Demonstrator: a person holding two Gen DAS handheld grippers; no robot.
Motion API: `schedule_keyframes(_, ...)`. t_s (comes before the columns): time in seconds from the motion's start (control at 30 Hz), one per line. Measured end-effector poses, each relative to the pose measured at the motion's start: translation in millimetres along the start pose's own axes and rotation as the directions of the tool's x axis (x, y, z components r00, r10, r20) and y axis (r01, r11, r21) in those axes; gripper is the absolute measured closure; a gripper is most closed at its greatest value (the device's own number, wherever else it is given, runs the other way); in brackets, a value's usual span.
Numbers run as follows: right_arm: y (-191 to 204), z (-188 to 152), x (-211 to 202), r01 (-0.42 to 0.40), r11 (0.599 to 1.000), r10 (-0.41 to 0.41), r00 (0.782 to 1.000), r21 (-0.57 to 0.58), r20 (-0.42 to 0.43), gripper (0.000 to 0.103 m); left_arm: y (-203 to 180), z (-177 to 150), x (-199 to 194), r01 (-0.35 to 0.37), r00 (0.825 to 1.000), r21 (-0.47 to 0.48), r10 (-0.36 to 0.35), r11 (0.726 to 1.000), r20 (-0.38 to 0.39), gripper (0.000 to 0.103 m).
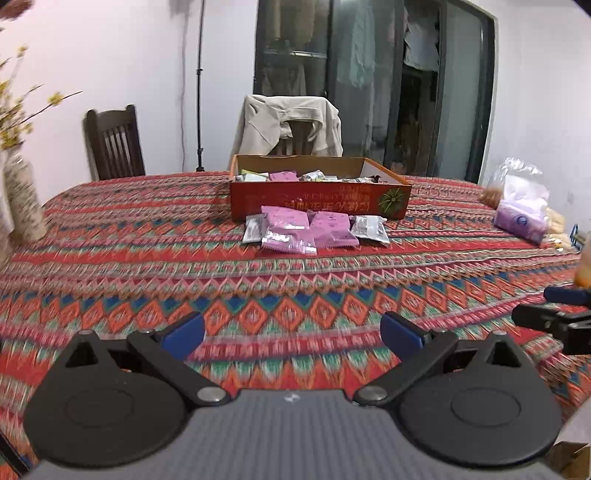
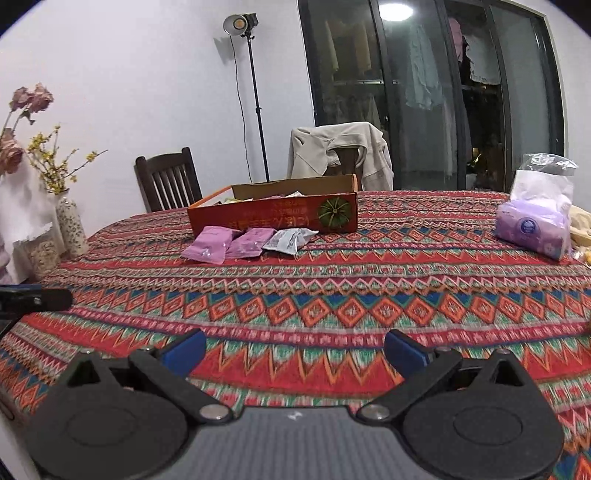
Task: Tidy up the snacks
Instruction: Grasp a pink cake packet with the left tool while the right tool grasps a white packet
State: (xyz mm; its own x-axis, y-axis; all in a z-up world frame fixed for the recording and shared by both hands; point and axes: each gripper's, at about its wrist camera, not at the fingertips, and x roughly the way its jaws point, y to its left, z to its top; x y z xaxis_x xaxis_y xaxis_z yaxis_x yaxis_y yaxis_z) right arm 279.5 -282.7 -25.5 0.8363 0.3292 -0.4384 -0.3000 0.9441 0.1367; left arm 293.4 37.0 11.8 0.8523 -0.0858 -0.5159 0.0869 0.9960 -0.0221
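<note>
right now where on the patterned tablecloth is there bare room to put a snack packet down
Bare cloth runs between the two open grippers, left and right, and the loose pink and silver snack packets. More lies between the red cardboard box and the purple tissue pack. It is crowded right against the box front, where the packets bunch together.

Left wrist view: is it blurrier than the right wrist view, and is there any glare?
Left wrist view: the tablecloth pattern smears sideways with motion blur, though the snack packets remain recognisable. Right wrist view: sharper cloth; a ceiling light glares in the glass door, and the lamp is lit. Both show fisheye bending and dark corners.
</note>
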Motion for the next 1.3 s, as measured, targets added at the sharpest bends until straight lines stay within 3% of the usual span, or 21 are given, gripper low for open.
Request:
schedule_keyframes(0.2, 1, 39, 52, -0.009, 1.0, 0.009, 1.0, -0.017, -0.007, 0.0, 6, 40, 74, 0.022, 0.999, 0.003, -0.022, 1.0, -0.023, 0.0)
schedule_keyframes(0.43, 1, 85, 142, -0.025, 0.999, 0.024, 0.998, -0.029, -0.059, 0.0, 3, 80, 160, 0.039, 0.998, 0.039, -0.037, 0.998, -0.059, 0.001)
schedule_keyframes(0.57, -3, 108, 208, -0.022, 1.0, 0.022, 0.993, -0.001, -0.118, 0.006, -3, 91, 206, 0.005, 0.998, 0.092, 0.001, 0.996, -0.065, 0.022)
schedule_keyframes(0.63, -6, 114, 234, -0.024, 0.999, 0.027, 0.991, 0.024, -0.132, 0.016, -1, 92, 223, 0.005, 0.998, 0.088, 0.002, 0.996, -0.069, 0.027)
schedule_keyframes(0.7, -7, 119, 255, -0.032, 0.998, 0.039, 0.99, 0.053, -0.136, 0.019, 4, 90, 233, 0.01, 0.997, 0.061, -0.006, 0.998, -0.071, 0.039)
schedule_keyframes(0.77, -6, 119, 270, -0.037, 0.997, 0.046, 0.99, 0.068, -0.133, 0.023, 9, 87, 238, 0.019, 0.998, 0.037, -0.016, 0.999, -0.064, 0.041)
schedule_keyframes(0.9, -2, 112, 283, -0.019, 1.0, 0.02, 0.989, 0.005, -0.147, 0.052, 13, 85, 234, 0.04, 0.998, 0.045, -0.038, 0.998, -0.053, 0.042)
schedule_keyframes(1.03, -10, 110, 274, 0.024, 0.999, -0.027, 0.99, -0.027, -0.136, 0.061, 16, 86, 228, 0.06, 0.997, 0.023, -0.059, 0.998, -0.059, 0.042)
schedule_keyframes(1.2, -17, 109, 272, -0.004, 1.0, 0.002, 0.99, -0.011, -0.142, 0.065, 10, 93, 214, 0.05, 0.998, 0.044, -0.048, 0.998, -0.041, 0.042)
schedule_keyframes(1.3, -18, 113, 262, -0.067, 0.997, 0.071, 0.986, 0.029, -0.15, 0.068, 11, 96, 192, 0.046, 0.999, 0.016, -0.046, 0.999, -0.028, 0.042)
